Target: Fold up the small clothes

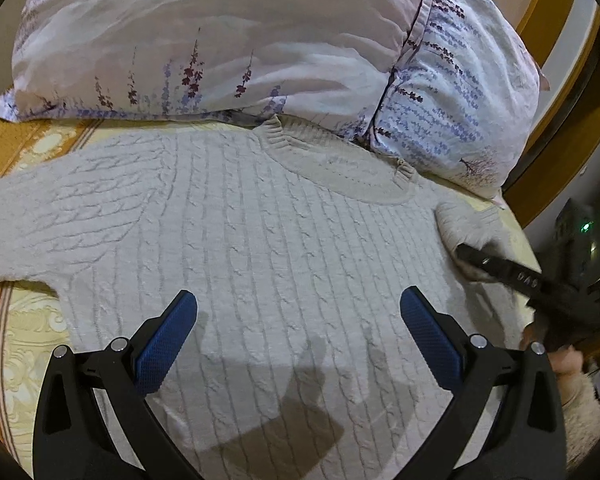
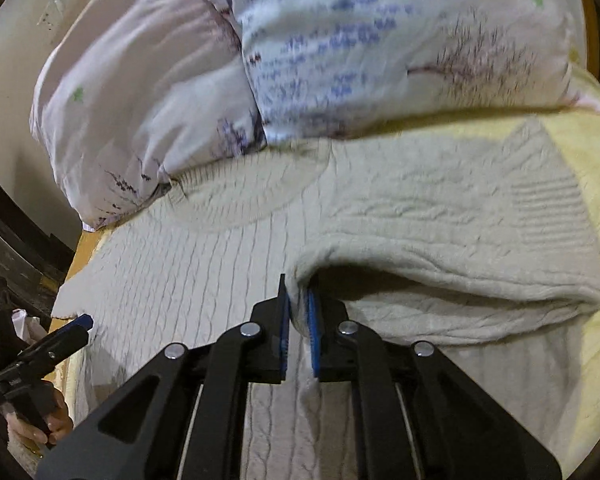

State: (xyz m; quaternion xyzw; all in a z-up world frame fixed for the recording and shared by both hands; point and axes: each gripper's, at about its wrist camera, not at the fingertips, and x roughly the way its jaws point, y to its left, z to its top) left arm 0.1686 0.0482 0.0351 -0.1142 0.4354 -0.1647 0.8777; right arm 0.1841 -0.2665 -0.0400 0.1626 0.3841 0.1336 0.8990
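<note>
A cream cable-knit sweater (image 1: pixel 260 216) lies flat on the bed, its neckline (image 1: pixel 339 164) toward the pillows. My left gripper (image 1: pixel 298 304) is open and empty, hovering over the sweater's body. One sleeve (image 1: pixel 28 232) stretches out to the left. My right gripper (image 2: pixel 298 304) is shut on a fold of the sweater's other sleeve (image 2: pixel 439 248), lifted and doubled over the body. The right gripper also shows in the left wrist view (image 1: pixel 465 254), clamped on that fold. The left gripper shows in the right wrist view (image 2: pixel 82 322) at the far left.
Two floral pillows (image 1: pixel 220 40) (image 1: pixel 459 92) lie just behind the sweater, touching its collar. A yellow patterned bedspread (image 1: pixel 24 340) lies under everything. The bed's wooden frame (image 1: pixel 555 128) and its edge lie to the right.
</note>
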